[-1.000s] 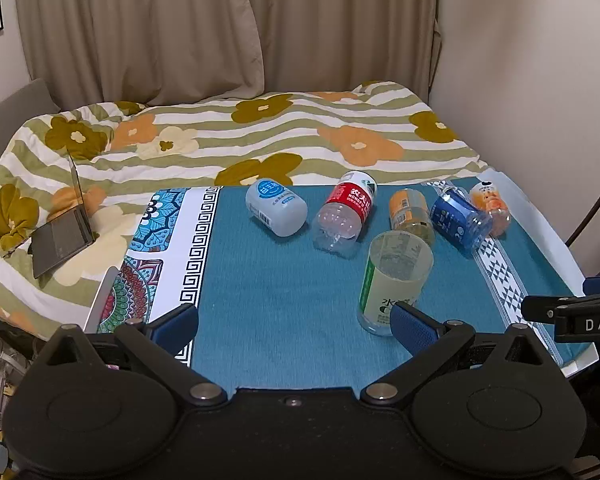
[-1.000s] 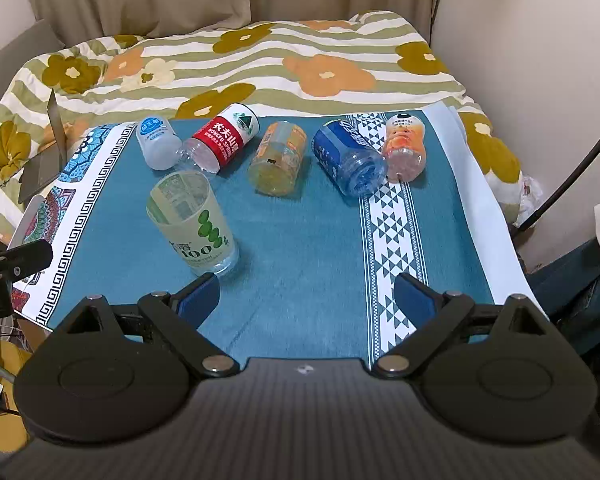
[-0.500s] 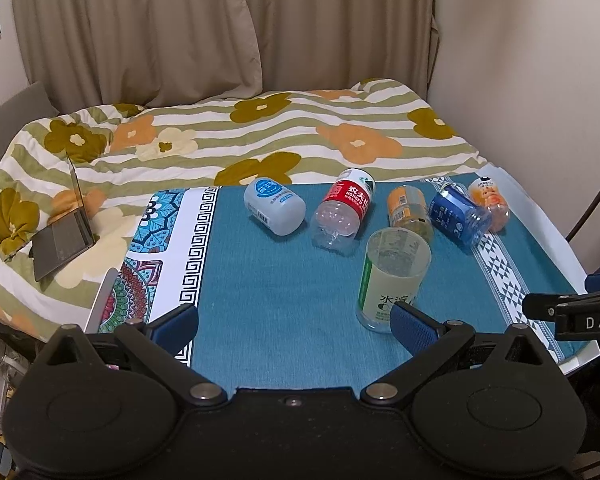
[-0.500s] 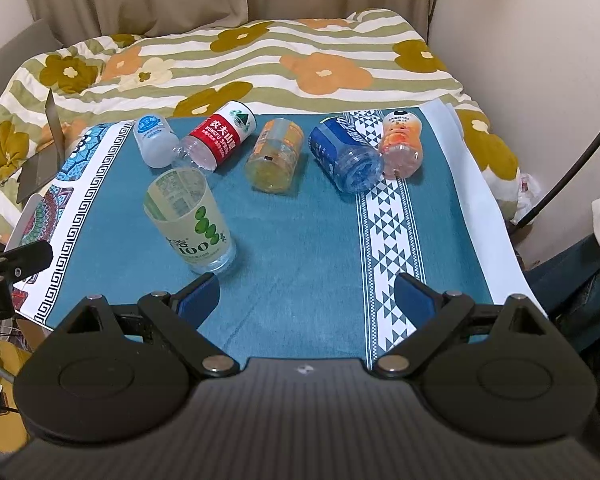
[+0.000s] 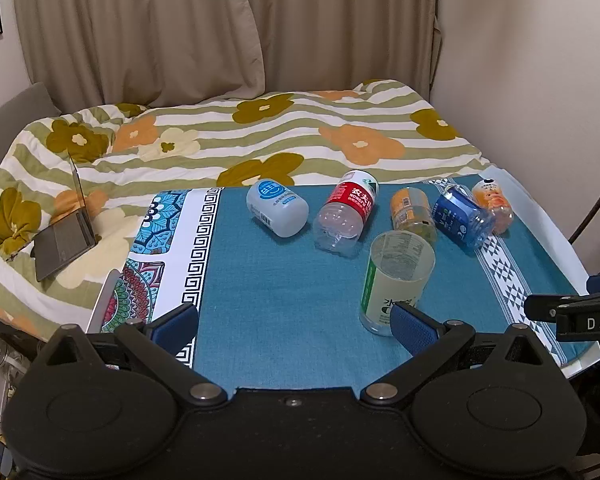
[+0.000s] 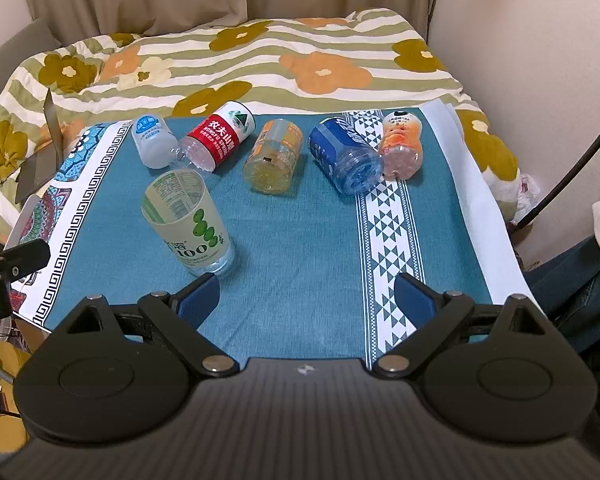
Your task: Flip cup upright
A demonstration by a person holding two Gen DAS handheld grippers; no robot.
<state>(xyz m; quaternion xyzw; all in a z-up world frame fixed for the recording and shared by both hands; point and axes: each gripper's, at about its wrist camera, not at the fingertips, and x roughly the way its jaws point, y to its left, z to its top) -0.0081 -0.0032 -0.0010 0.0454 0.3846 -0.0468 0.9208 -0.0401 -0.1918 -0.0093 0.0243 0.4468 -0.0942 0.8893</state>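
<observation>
- The cup stands mouth-up on the teal cloth, left of centre in the right wrist view and right of centre in the left wrist view; by that, your flip looks already done.
- Your left gripper is spread wide and holds nothing; one of its fingers overlaps the cup's base at lower right of that frame, but you cannot tell if it touches.
- Your right gripper is likewise spread and empty, low in its frame, with the cup just above its left-hand pad.
- The next move, as I judge it, calls only for drawing both grippers clear without clipping the cup; it looks light and would tip at a nudge.
- Five bottles lie on their sides in a row across the upper part of the cloth: a white bottle, a red-label bottle, a yellow bottle, a blue bottle and an orange bottle.
- The cloth has patterned borders and covers a table set against a bed with a flowered quilt.
- A laptop sits open at mid-left of the left view; curtains fill the top.
</observation>
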